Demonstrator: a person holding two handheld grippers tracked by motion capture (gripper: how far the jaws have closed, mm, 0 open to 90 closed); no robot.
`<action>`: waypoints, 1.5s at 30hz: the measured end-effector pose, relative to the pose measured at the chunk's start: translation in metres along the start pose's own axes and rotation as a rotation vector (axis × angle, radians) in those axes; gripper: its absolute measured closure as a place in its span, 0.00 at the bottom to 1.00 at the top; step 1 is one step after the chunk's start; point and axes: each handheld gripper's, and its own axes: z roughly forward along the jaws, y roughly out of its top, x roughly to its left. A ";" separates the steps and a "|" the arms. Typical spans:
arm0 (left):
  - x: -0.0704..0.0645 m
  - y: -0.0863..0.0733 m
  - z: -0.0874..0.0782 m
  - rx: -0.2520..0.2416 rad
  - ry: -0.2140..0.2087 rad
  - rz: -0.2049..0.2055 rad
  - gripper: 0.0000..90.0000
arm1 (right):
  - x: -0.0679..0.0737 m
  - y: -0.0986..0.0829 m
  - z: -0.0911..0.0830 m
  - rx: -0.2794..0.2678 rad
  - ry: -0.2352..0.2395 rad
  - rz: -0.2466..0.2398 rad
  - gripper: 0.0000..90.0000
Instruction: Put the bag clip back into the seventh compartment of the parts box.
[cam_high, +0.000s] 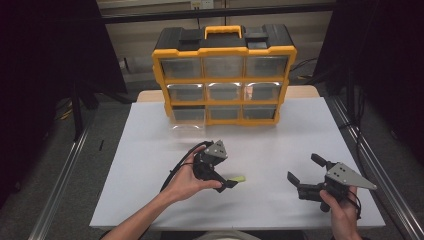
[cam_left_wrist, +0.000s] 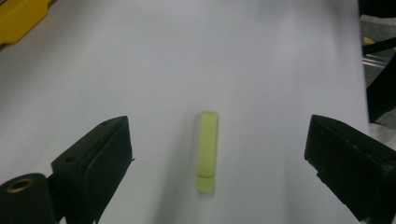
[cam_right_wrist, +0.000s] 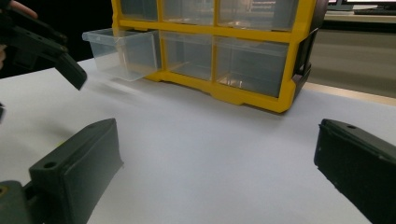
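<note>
stick (cam_left_wrist: 207, 151): yellow-green, flat, possibly capped | left gripper (cam_left_wrist: 219, 158): fingers apart, straddling | right gripper (cam_right_wrist: 219, 172): fingers apart

Dark room, grey floor (cam_high: 60, 150).

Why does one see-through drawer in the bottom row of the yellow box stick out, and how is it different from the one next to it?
The clear plastic bottom-left drawer is pulled forward out of the yellow-and-black organiser box, while the clear plastic bottom-middle drawer sits pushed in. The left one shows its open top and side walls; the middle one shows just its front. Both are see-through and sit in the same row. Why it was pulled out, the pictures don't show.
</note>
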 end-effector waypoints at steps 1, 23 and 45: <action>0.001 0.000 0.003 -0.009 0.005 -0.018 0.09 | 0.000 0.000 0.000 0.001 0.004 -0.002 0.00; 0.014 0.004 0.036 0.197 -0.036 -0.037 0.32 | 0.002 -0.001 0.001 0.013 0.016 -0.001 0.00; 0.009 0.003 0.050 0.275 -0.007 0.020 0.73 | 0.003 -0.001 0.001 0.022 0.028 0.000 0.00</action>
